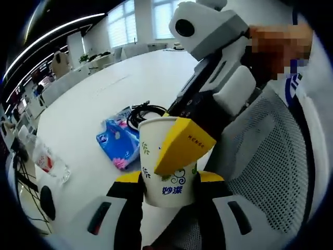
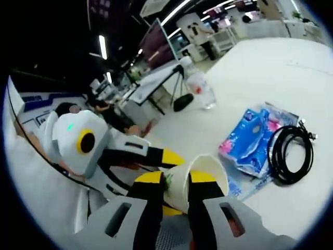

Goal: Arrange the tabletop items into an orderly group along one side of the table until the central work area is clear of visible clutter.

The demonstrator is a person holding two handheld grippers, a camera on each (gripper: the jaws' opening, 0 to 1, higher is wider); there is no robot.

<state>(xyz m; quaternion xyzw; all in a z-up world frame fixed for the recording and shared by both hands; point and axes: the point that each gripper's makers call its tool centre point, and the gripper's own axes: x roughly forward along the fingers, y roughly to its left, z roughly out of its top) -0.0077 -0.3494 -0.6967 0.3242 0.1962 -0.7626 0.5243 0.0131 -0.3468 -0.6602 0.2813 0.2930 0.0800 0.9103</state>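
Grippers | left gripper (image 1: 167, 179) and right gripper (image 2: 174, 182) both clamp paper cup (image 1: 166, 156) | held above table (image 1: 104, 88)

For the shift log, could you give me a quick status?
Both grippers, left and right, shut on paper cup. Tissue pack, cable coil, bottle on table.

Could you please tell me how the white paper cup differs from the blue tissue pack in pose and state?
The white paper cup with green print is off the table, pinched between the yellow-tipped jaws of both the left gripper and the right gripper; the blue plastic tissue pack with pink flowers lies flat on the white table, untouched. The cup is a rigid, open-mouthed cone; the pack is soft and crinkled. Both carry printed designs.
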